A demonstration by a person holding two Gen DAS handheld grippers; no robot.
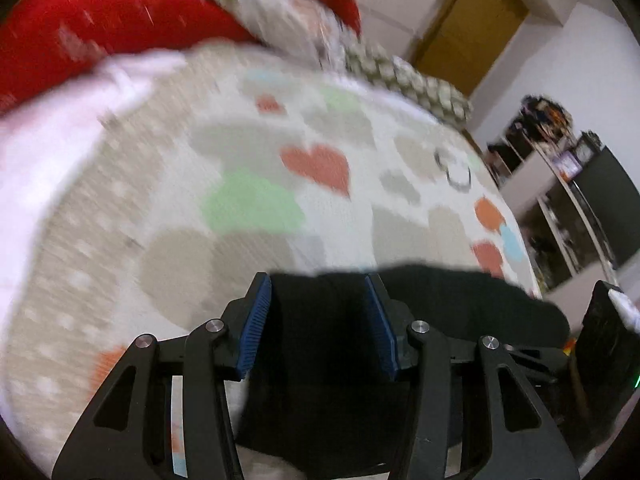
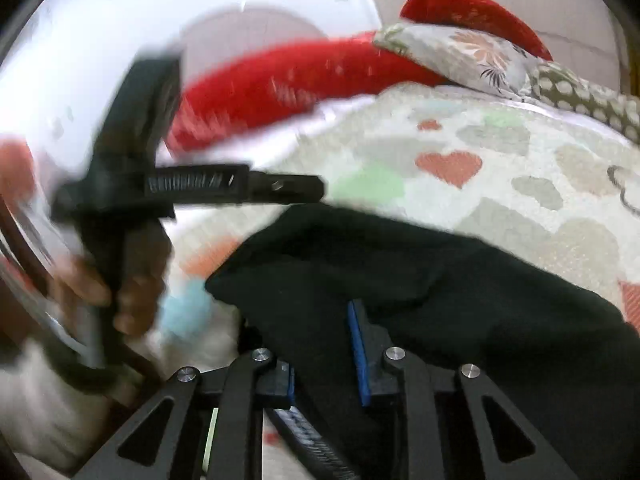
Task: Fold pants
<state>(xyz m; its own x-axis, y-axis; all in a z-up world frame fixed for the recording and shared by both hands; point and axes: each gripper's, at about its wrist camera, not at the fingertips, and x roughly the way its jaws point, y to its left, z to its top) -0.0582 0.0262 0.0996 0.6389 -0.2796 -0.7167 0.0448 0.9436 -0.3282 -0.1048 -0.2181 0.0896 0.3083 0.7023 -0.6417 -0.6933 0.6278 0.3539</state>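
Observation:
The black pants (image 1: 440,300) lie bunched on a bedspread with coloured hearts (image 1: 316,164). In the left wrist view my left gripper (image 1: 318,316) is open, its blue pads (image 1: 256,320) apart, with the black cloth lying between and under them. In the right wrist view my right gripper (image 2: 322,348) is open too; the pants (image 2: 440,280) drape over its left finger and between the blue pads (image 2: 358,352). The left gripper's body (image 2: 192,184) and the hand holding it show blurred at the left of that view.
Red pillows (image 1: 104,28) and a floral pillow (image 2: 460,52) lie at the head of the bed. A dotted blanket edge (image 1: 408,80) runs along the far side. A wooden door (image 1: 472,28) and shelves (image 1: 552,184) stand beyond the bed's right edge.

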